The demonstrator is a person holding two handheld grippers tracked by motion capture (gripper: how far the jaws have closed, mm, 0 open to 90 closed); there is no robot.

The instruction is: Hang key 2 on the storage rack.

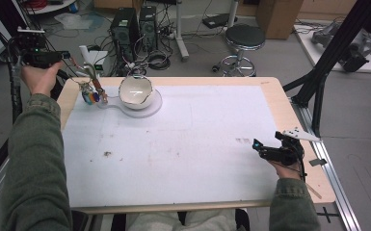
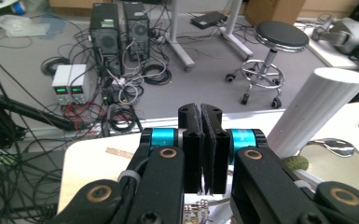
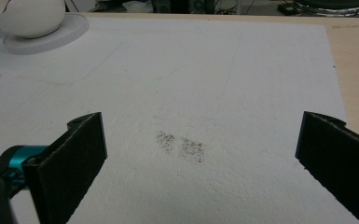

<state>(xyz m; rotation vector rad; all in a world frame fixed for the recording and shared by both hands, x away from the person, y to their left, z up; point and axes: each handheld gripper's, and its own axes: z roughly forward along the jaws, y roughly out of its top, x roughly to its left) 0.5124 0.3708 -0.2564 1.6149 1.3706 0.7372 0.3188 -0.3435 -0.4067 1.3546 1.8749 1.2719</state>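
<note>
A hand holds my left gripper (image 1: 65, 56) up beyond the table's far left corner. Its two black jaws press flat together with nothing between them (image 2: 200, 122). Close to its right rises a white ribbed cylinder (image 2: 318, 107), with a spoon (image 2: 332, 145) lying on a pale dish below it. My right gripper (image 1: 264, 149) rests low at the table's right edge, pointing left across the white sheet. Its jaws stand wide apart and empty (image 3: 200, 154) over a dark smudge (image 3: 182, 145). A white bowl (image 1: 136, 91) sits on a clear plate (image 1: 150, 109) at the far left.
A small multicoloured bundle (image 1: 90, 96) lies just left of the plate. The white sheet (image 1: 183, 144) covers most of the wooden table (image 1: 289, 120). Behind the table are computer towers (image 1: 125, 26), cables, a stool (image 1: 245, 38) and a black stand (image 1: 325, 72) on the right.
</note>
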